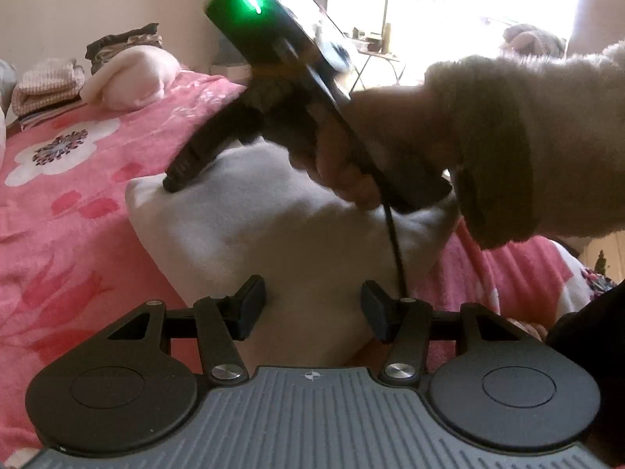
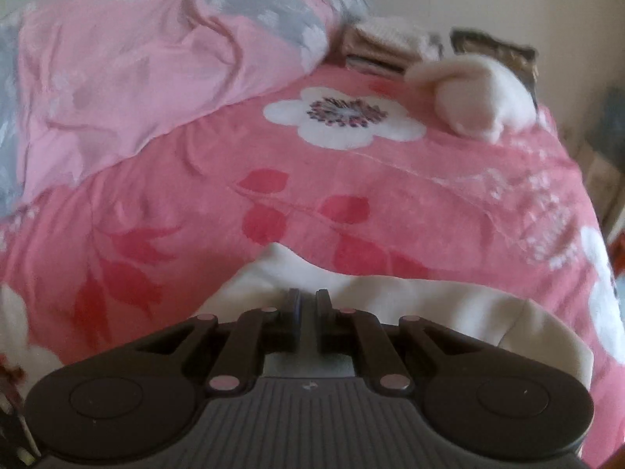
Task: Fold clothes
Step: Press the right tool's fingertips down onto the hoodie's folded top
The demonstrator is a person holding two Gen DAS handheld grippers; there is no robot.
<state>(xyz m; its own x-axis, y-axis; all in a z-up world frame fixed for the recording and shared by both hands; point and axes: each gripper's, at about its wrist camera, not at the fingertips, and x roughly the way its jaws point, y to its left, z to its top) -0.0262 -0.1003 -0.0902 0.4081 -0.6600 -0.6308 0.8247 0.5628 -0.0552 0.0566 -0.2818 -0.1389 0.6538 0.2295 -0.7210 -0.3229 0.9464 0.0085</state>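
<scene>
Nearest the lens, under both tools, a cream fleece garment [image 1: 273, 230] lies on the bed, whose pink flowered blanket [image 2: 351, 195] fills most of each view. Ahead of the right hand-held gripper [image 2: 307, 305] that blanket runs flat and bare as far as a big white flower print, with a crumpled pink and grey duvet [image 2: 136, 66] heaped to its left. Beyond the flower, up by the wall, sit a rolled pale pink garment [image 2: 480, 93] and a few folded clothes [image 2: 390, 45]. The bed's right edge drops away to the right of this tool.

The garment's far edge curves just ahead of the right fingertips, and its rounded corner shows to their right. The right hand-held gripper is all but closed, only a slit between its fingers, and fabric lies directly below them; whether any cloth is pinched cannot be told.

The left hand-held gripper [image 1: 312, 308] stands about half open over the near part of the garment, nothing between its fingers. In front of it the person's right hand [image 1: 351, 156], in a fuzzy beige sleeve [image 1: 527, 136], holds the other tool, tip pressed to the garment's far left corner, green light [image 1: 250, 2] glowing.

No writing can be read on anything.
</scene>
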